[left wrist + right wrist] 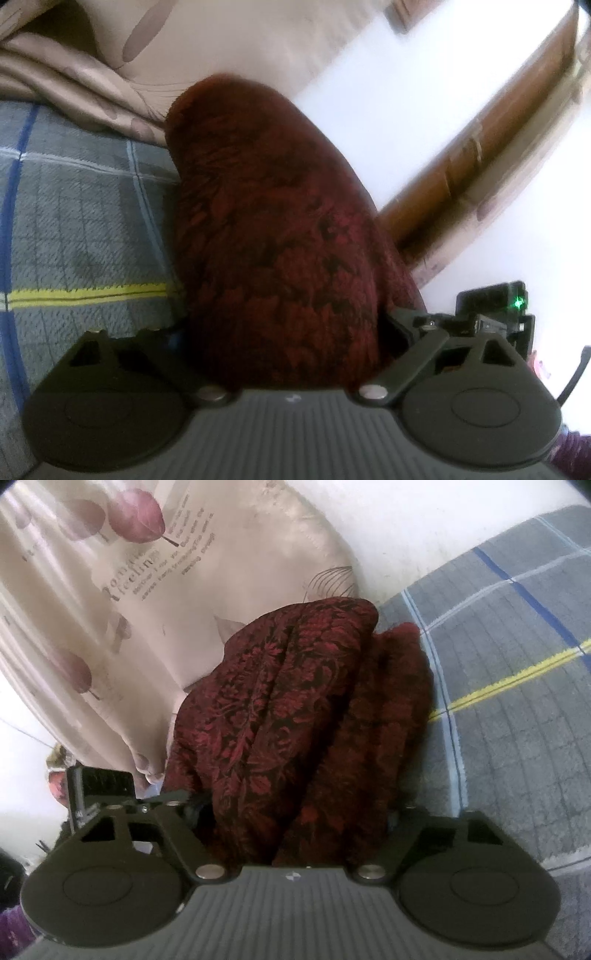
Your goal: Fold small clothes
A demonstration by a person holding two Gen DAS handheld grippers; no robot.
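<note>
Both grippers' jaws pinch the dark red garment bunched between them.

So, counts: 1 dark red floral garment, bunched into approx 2 thick folds in the right wrist view. 1 grey plaid blanket w/ 1 yellow stripe across it. 1 beige leaf-print quilt. 2 grippers total, left gripper & right gripper, 1 per view. 1 wooden board in the left wrist view.
</note>
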